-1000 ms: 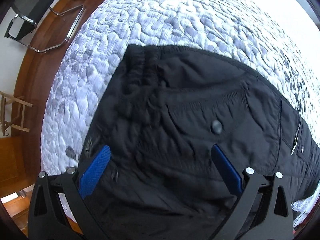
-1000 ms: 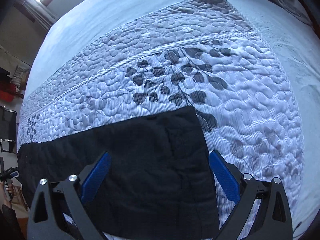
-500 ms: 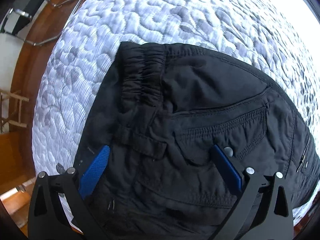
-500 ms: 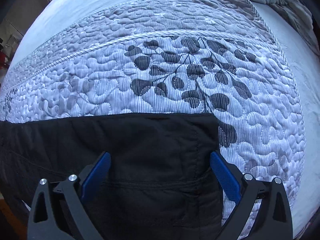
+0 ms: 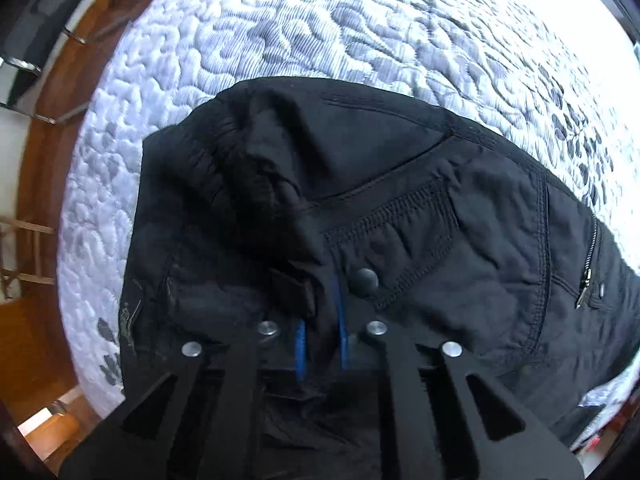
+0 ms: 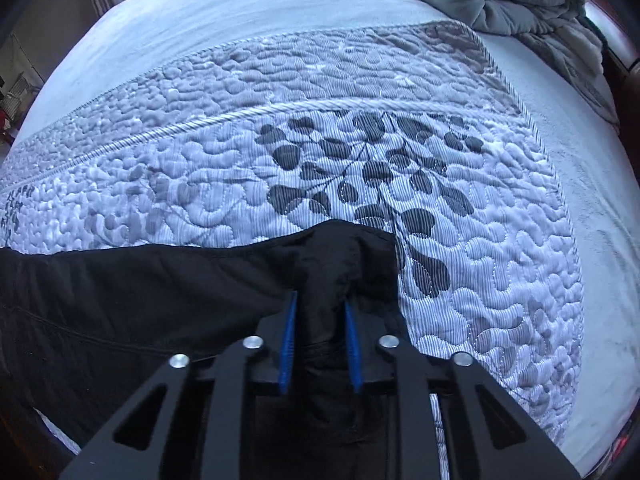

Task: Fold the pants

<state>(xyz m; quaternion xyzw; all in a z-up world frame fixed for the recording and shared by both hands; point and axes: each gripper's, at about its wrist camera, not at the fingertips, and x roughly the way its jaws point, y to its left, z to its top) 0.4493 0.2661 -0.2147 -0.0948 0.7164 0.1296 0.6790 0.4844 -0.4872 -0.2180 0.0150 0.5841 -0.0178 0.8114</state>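
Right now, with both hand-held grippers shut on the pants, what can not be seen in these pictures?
- Left wrist view: fabric between the left hand-held gripper fingers is hidden by the pants folds.
- Right wrist view: the hem under the right hand-held gripper is hidden by bunched cloth.
- Both views: the pants' near edge is covered by gripper frames.

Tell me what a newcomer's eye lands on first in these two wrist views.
The black pants spread across the quilted bedspread, bunched at the waistband where the left gripper has just closed its jaws on the cloth. At the hem end the right gripper pinches a fold beside the dark leaf print.
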